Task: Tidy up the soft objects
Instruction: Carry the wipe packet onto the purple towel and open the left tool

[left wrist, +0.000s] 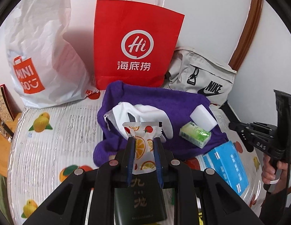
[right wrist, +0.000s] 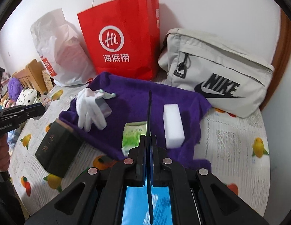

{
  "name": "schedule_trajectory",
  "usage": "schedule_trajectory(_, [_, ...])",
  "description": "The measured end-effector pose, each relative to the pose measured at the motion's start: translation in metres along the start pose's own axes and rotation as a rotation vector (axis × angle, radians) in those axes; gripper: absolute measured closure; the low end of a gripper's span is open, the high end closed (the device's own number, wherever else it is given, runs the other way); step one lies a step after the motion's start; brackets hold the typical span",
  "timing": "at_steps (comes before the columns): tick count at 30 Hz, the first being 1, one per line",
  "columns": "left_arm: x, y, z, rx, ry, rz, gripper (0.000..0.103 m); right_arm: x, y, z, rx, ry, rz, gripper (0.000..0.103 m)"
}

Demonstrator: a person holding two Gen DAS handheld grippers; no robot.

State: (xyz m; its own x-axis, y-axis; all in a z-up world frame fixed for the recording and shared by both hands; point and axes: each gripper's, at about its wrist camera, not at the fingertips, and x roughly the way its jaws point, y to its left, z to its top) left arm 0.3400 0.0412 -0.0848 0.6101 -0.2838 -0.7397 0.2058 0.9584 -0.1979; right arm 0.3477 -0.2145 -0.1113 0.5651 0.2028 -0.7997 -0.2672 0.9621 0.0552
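Observation:
A purple towel [left wrist: 164, 103] lies on the table with a white glove [left wrist: 151, 113], a white sponge block [left wrist: 202, 117] and a green tissue pack [left wrist: 195, 136] on it. My left gripper [left wrist: 144, 142] is shut on a fruit-print packet [left wrist: 143, 146] above the towel's near edge. My right gripper [right wrist: 148, 140] is shut on a thin dark flat sheet [right wrist: 150, 112] seen edge-on, above the tissue pack [right wrist: 133, 137] and beside the sponge [right wrist: 173, 125]. The glove [right wrist: 89, 110] lies on the towel [right wrist: 138, 101] to the left.
A red paper bag [left wrist: 138, 45], a white Miniso plastic bag [left wrist: 42, 56] and a grey Nike bag [right wrist: 218, 75] stand along the wall. A dark green box [right wrist: 57, 150] and a blue box [left wrist: 226, 163] lie on the fruit-print tablecloth [left wrist: 51, 150].

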Motion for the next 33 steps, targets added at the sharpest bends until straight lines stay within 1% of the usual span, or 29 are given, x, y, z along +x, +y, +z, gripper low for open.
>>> schedule_trajectory(3, [0.01,0.0,0.006,0.004,0.009,0.001,0.083,0.021,0.001,0.007,-0.018,0.031,-0.007,0.1])
schedule_trajectory(8, [0.027,0.003,0.013,-0.004,0.03,-0.013,0.083,0.055,0.002,0.012,-0.066,0.077,-0.061,0.1])
schedule_trajectory(10, [0.033,0.003,0.015,-0.002,0.036,-0.02,0.083,0.066,0.001,0.011,-0.067,0.109,-0.051,0.1])
schedule_trajectory(12, [0.038,0.004,0.018,-0.002,0.043,-0.025,0.083,0.076,0.0,0.01,-0.07,0.13,-0.059,0.1])
schedule_trajectory(17, [0.059,0.002,0.029,-0.015,0.068,-0.045,0.083,0.09,0.001,0.01,-0.082,0.166,-0.042,0.1])
schedule_trajectory(20, [0.072,0.0,0.036,-0.024,0.084,-0.074,0.083,0.094,0.001,0.012,-0.084,0.176,-0.037,0.1])
schedule_trajectory(23, [0.084,-0.003,0.041,-0.028,0.099,-0.084,0.083,0.097,-0.004,0.012,-0.064,0.187,-0.019,0.1])
schedule_trajectory(27, [0.1,-0.01,0.047,-0.013,0.116,-0.087,0.083,0.095,-0.004,0.015,-0.06,0.171,-0.001,0.099])
schedule_trajectory(30, [0.116,-0.013,0.049,-0.009,0.153,-0.088,0.083,0.09,-0.002,0.016,-0.066,0.156,-0.004,0.098])
schedule_trajectory(32, [0.127,-0.014,0.05,-0.01,0.183,-0.079,0.083,0.079,-0.003,0.016,-0.062,0.136,0.006,0.093])
schedule_trajectory(33, [0.131,-0.015,0.05,-0.004,0.19,-0.071,0.083,0.073,-0.002,0.016,-0.062,0.12,0.01,0.086])
